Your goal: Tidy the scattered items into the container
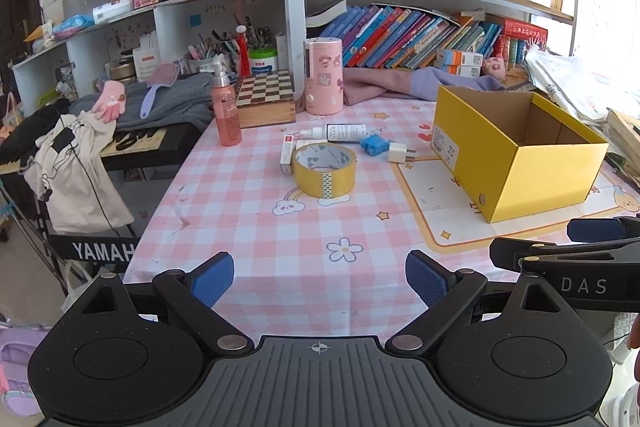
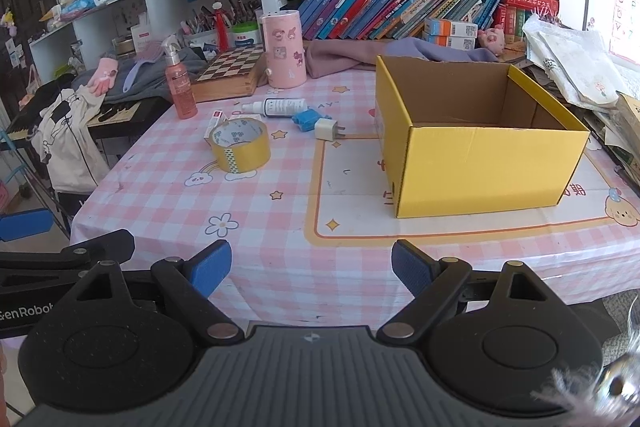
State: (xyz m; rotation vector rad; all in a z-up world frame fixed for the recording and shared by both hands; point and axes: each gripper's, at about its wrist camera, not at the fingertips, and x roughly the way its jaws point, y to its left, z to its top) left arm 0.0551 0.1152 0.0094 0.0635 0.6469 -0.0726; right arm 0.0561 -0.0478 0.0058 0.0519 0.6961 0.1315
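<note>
Lying scattered on the pink checked tablecloth [image 2: 256, 211], all to the left of the yellow box [image 2: 480, 167], are the items waiting to be tidied; the box is standing open-topped and, as far as its visible interior shows, is holding nothing. Farthest left of the box, a small white carton [image 2: 216, 121] is resting just behind the tape roll [image 2: 240, 143] and appears to be touching it; being light card, it is likely crushing under a hard pinch, so the long flat faces are offering the better hold. The tape roll is standing on its flat side, stiff and fairly light; pinching across one wall of the ring, one finger inside the core, is looking safest, since the outer surface is smooth. Behind it a dropper bottle [image 2: 282, 107] is lying on its side, round and prone to rolling; gripping across the body is advisable. Nearer the box, a blue plug [image 2: 306, 118] and a white charger [image 2: 325, 129] are lying just beside each other, rigid and blocky, with flat sides suiting the pads. Both the left gripper [image 1: 319, 281] and the right gripper [image 2: 311, 273] are hovering near the table's front edge, jaws spread wide and carrying nothing.
</note>
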